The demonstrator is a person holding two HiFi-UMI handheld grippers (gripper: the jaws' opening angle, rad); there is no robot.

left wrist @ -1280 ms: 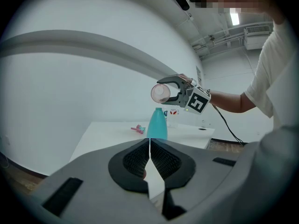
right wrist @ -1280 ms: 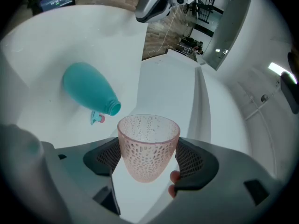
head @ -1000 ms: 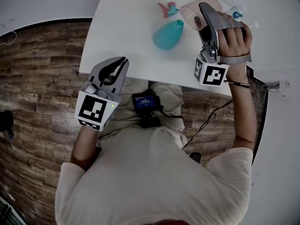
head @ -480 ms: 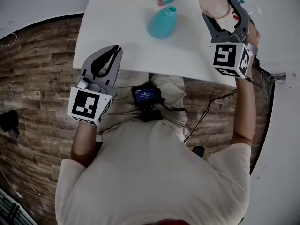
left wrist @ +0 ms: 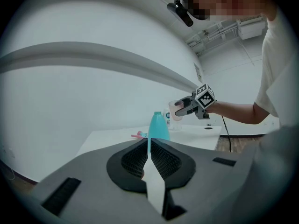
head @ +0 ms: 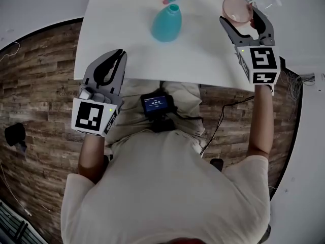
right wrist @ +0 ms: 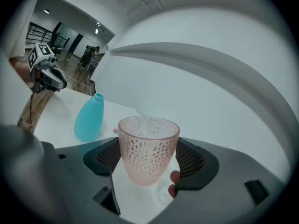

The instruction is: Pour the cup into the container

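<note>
Overhead view; all three share bottle (head: 166, 23)

A white table (head: 122, 55) is set on a dark wood-plank floor (head: 40, 85). A plain white wall (left wrist: 70, 115) is seen behind it, evenly lit.

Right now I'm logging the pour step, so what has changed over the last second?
The right gripper, still shut on the pink cup, rolled it from tipped back upright and carried it rightward, away from the teal bottle. Nothing was taken or released. The left gripper stayed shut; the bottle stayed put.
</note>
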